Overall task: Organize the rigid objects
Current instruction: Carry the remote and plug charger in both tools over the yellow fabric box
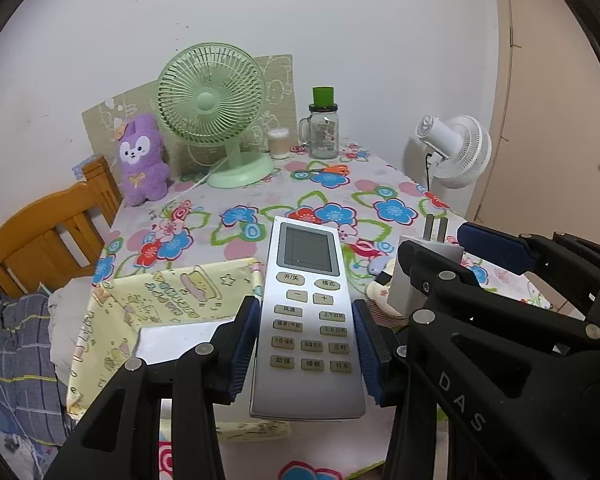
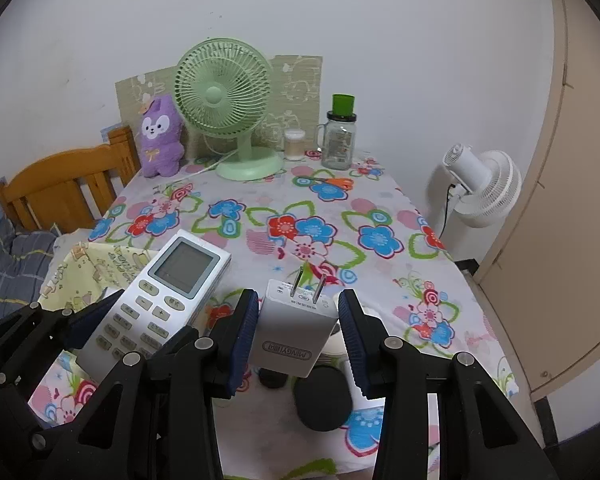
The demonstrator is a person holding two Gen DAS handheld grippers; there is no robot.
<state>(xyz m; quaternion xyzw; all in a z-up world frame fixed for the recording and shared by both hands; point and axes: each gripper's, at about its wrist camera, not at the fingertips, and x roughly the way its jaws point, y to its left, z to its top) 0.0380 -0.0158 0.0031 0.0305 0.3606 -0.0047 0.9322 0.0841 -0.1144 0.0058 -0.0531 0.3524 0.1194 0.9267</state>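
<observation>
Two claws are each clamped on something above the table [image 2: 380, 200], side by side. The left gripper [image 1: 306, 356] pinches a silver remote control [image 1: 306, 320] by its long edges, blue pads pressed against both sides of the button end, screen pointing away toward the far wall. The right gripper [image 2: 298, 328] squeezes a white plug adapter [image 2: 294, 328] between its pads, the two metal prongs sticking up and away. Just under the adapter, a black round object [image 2: 324, 400] and some pale bits sit on the flowered cloth, partly hidden. Left of the remote lies a pale yellow patterned bag [image 1: 156, 304]. Farther back stand a green fan [image 2: 228, 108], a purple plush toy [image 2: 160, 140], a glass jar with a green lid [image 2: 338, 136], and orange-handled scissors [image 2: 332, 182]. Beyond the table's right edge, a white fan [image 2: 484, 188] stands.
</observation>
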